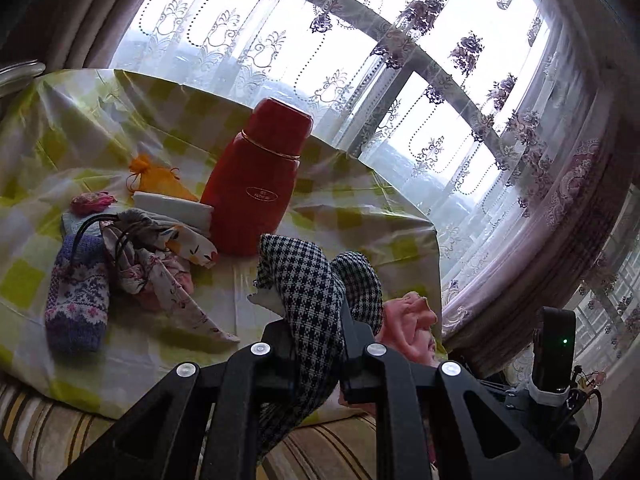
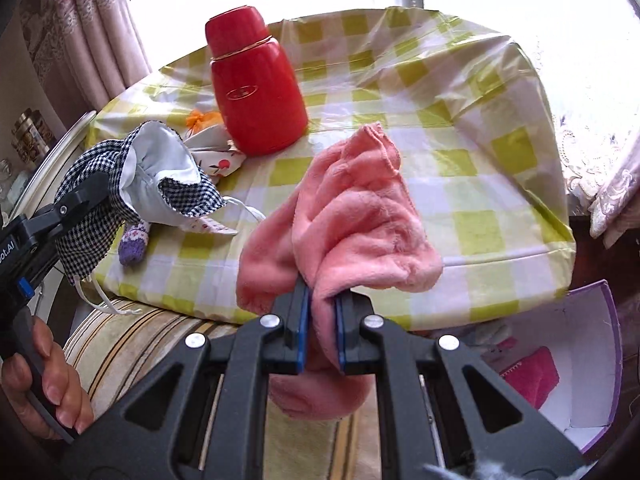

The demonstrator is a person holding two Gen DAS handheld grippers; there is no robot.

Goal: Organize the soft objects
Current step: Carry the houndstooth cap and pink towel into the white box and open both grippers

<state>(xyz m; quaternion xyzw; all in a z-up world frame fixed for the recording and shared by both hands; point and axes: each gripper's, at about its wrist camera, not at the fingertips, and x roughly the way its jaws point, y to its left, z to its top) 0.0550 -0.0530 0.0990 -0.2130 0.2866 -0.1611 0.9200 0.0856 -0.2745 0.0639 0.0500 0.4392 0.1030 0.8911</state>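
Observation:
My left gripper (image 1: pixel 316 320) is shut on a black-and-white houndstooth pouch (image 1: pixel 308 280) with a white lining, held above the table's near edge; it also shows in the right wrist view (image 2: pixel 120 184). My right gripper (image 2: pixel 320 300) is shut on a pink fleece cloth (image 2: pixel 360 224), also held above the near edge; the cloth shows in the left wrist view (image 1: pixel 412 332). On the table lie a purple knitted pouch (image 1: pixel 78 300), a floral cloth bag (image 1: pixel 160 264), an orange organza bag (image 1: pixel 160 178) and a pink yarn piece (image 1: pixel 90 202).
A red thermos (image 1: pixel 256 176) stands mid-table on the yellow-checked tablecloth (image 2: pixel 480 184). A purple-edged open box (image 2: pixel 560 368) with a magenta cloth sits low at the right. A striped cushion (image 2: pixel 132 328) lies below the table edge. Lace curtains hang behind.

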